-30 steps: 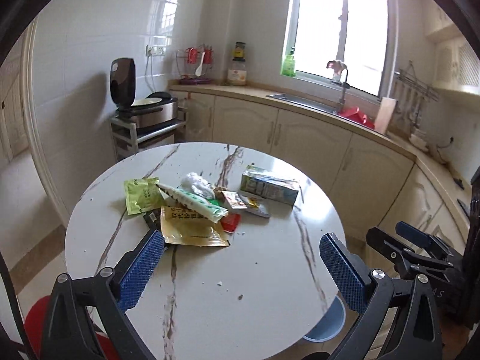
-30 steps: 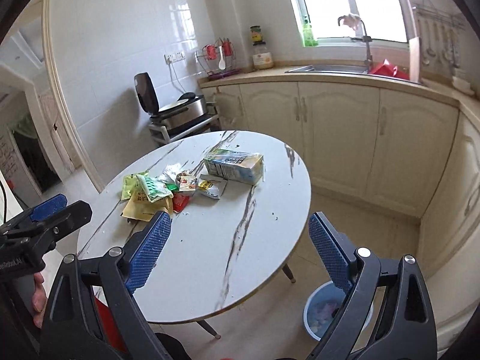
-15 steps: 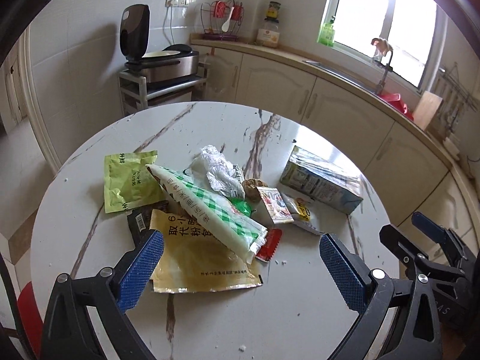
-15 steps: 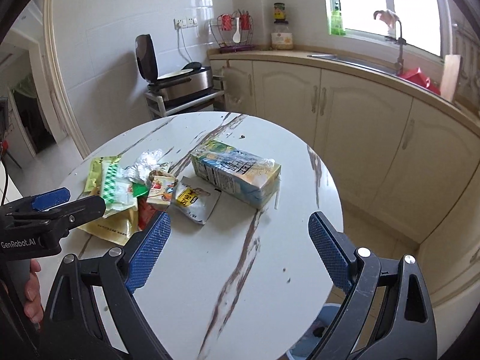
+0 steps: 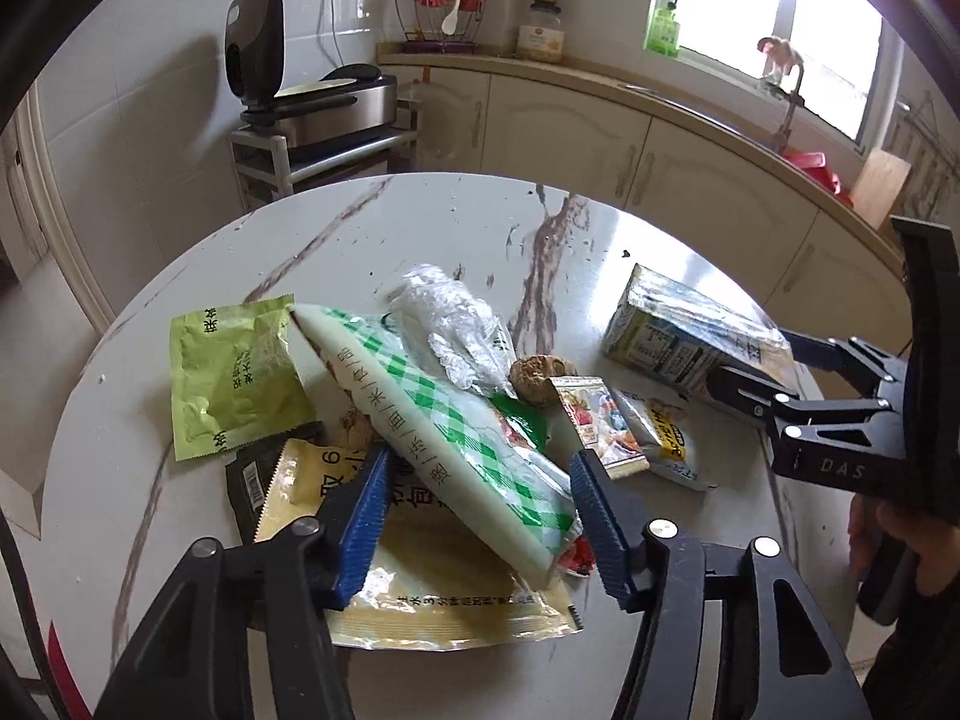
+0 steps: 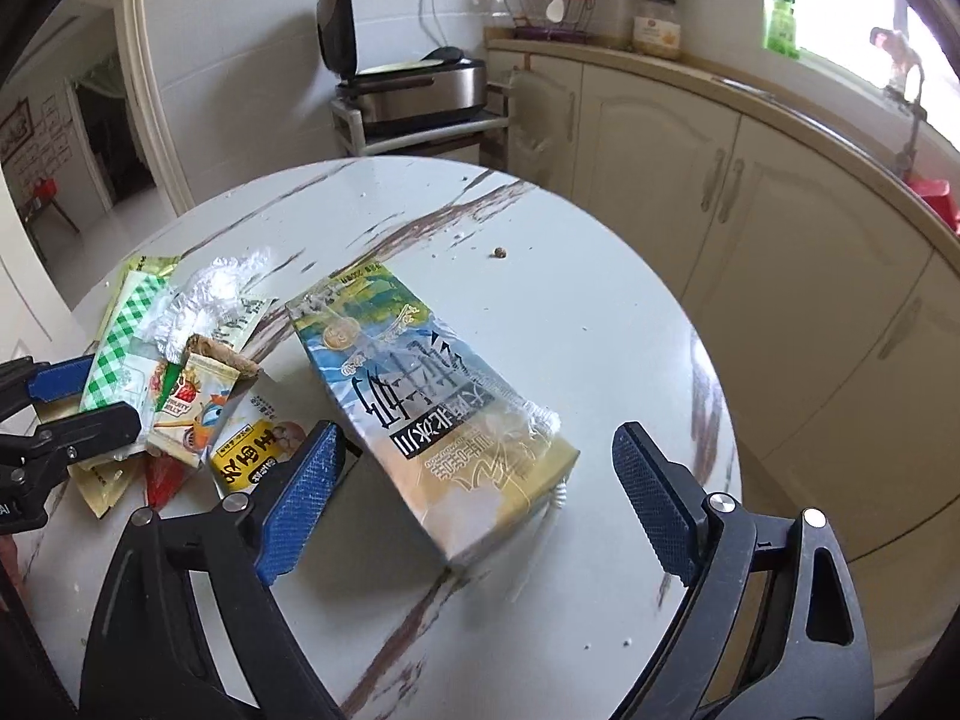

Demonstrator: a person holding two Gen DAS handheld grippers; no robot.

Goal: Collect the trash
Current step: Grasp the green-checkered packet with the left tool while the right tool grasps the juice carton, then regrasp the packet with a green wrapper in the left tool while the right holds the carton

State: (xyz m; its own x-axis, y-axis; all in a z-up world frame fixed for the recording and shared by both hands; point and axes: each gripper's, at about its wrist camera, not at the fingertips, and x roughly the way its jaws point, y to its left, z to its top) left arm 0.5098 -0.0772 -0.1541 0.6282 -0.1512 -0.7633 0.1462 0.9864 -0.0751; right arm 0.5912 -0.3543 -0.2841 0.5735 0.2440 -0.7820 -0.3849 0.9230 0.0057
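- On our left the lime sachet (image 5: 231,381) lies flat on the round marble table (image 5: 420,228), at the left end of the trash pile.
- Next comes a dark packet (image 5: 252,480), partly under a tan pouch (image 5: 456,606) that lies nearest us.
- Our left gripper (image 5: 474,516) straddles the green-checked bag (image 5: 444,420), which lies slanted on top of the tan pouch. Its jaws are closing with the bag between them; we cannot tell that the pads press it yet.
- Crumpled clear film (image 5: 456,324) and a brown lump (image 5: 537,375) sit just behind the bag.
- Right of them lie a cartoon-print wrapper (image 5: 600,420) and a yellow-labelled sachet (image 5: 666,438), touching each other.
- Further right lies the milk carton (image 6: 432,408) on its side, alone on bare table.
- Our right gripper (image 6: 474,498) hangs over the carton's near end, jaws wide and closing slightly, pads clear of both its sides.
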